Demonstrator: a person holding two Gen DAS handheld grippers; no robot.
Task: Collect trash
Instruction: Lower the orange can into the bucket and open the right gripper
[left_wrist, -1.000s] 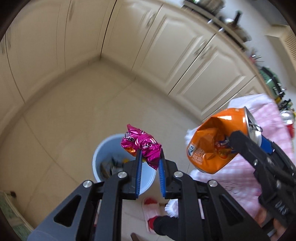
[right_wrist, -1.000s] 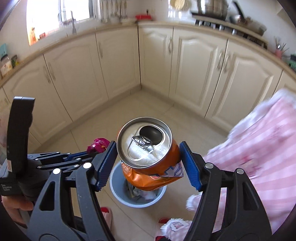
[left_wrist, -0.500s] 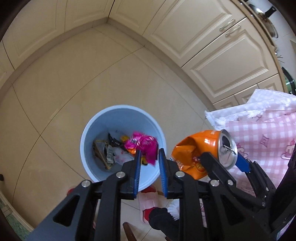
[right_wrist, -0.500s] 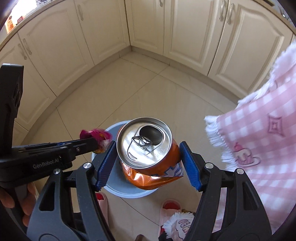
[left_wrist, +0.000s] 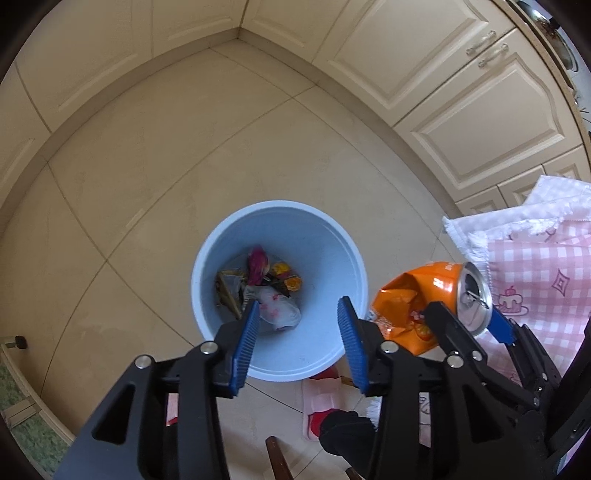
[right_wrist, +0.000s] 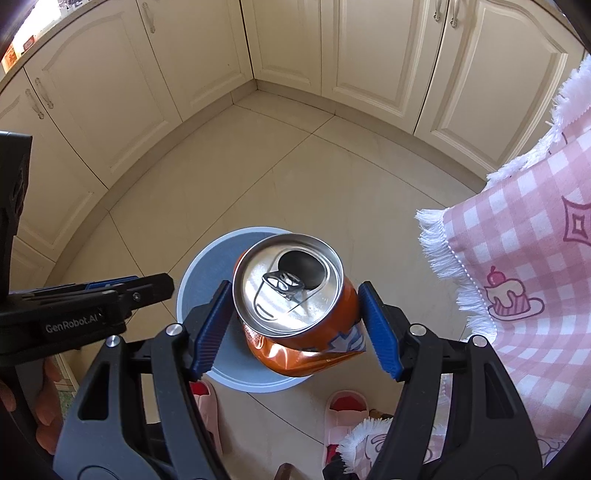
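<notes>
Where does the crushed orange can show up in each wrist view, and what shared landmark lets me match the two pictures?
Left wrist view: the orange can sits at right of centre, held by the right gripper, beside the bin's rim.
Right wrist view: the can fills the centre, clamped between the blue pads, lid facing the camera.
Shared landmark: the blue trash bin on the tiled floor, with the pink checked cloth at right.
</notes>
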